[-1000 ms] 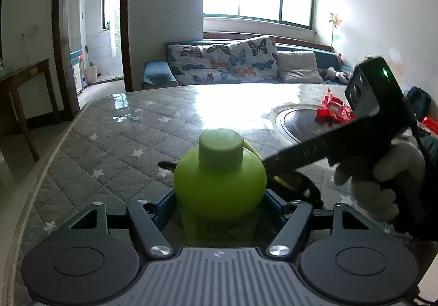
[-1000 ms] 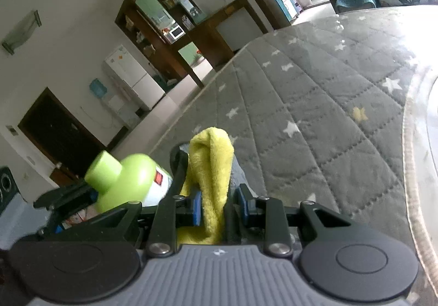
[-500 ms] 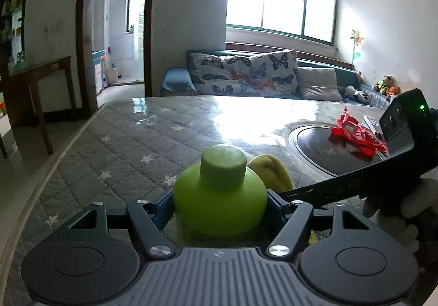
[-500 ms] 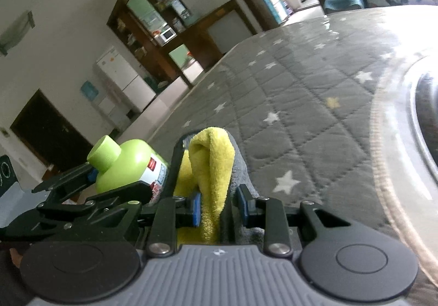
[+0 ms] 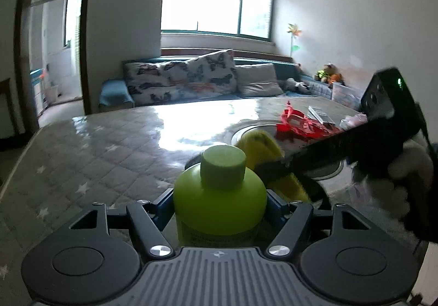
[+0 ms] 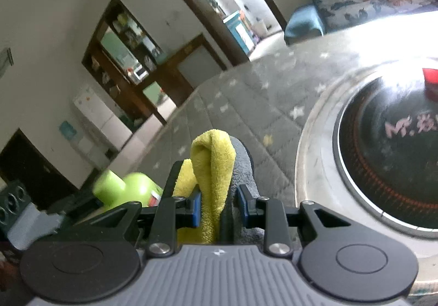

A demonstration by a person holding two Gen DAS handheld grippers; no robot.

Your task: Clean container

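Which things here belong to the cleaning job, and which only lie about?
For the job:
- round lime-green plastic bottle, held by the left gripper
- folded yellow-and-grey cloth, held by the right gripper

Lying about:
- crumpled red plastic wrapper
- flat striped packet
- round black glass turntable

Quilted table (image 5: 104, 147) left lies open (red wrapper (image 5: 301, 122) right).

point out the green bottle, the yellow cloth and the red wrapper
green bottle (image 5: 219, 204): left wrist view, on its shoulder below the cap.
yellow cloth (image 6: 215, 169): right wrist view, on the upper fold.
red wrapper (image 5: 298, 122): left wrist view, on its middle.
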